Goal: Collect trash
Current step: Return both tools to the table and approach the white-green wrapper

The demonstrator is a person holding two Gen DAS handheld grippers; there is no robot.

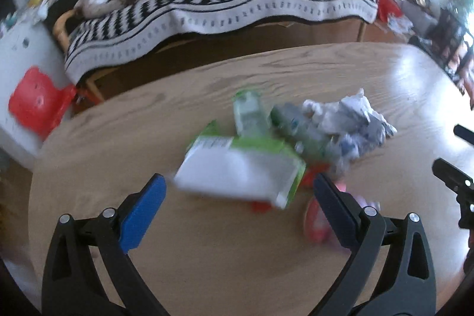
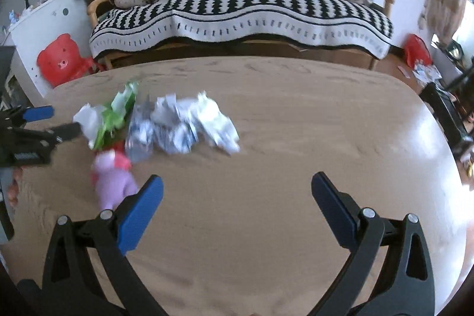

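A heap of trash lies on the wooden table (image 1: pixel 207 250). In the left wrist view a green-and-white carton (image 1: pixel 240 168) lies just ahead of my open left gripper (image 1: pixel 240 191), with a green plastic bottle (image 1: pixel 248 114) and crumpled white paper (image 1: pixel 349 117) behind it and a pink-red wrapper (image 1: pixel 315 221) by the right finger. In the right wrist view my right gripper (image 2: pixel 237 188) is open and empty above the table (image 2: pixel 296 138). The crumpled paper (image 2: pixel 189 123), green packaging (image 2: pixel 115 114) and a purple-pink item (image 2: pixel 112 179) lie ahead to its left. The left gripper (image 2: pixel 50 123) shows at the left edge.
A sofa with a black-and-white blanket (image 2: pixel 237 8) stands behind the table. A red bear-shaped stool (image 2: pixel 59 58) sits by a white cabinet at the left. Clutter lies on the floor at the far right (image 2: pixel 423 70). The right gripper's black body shows at the left wrist view's right edge (image 1: pixel 456 179).
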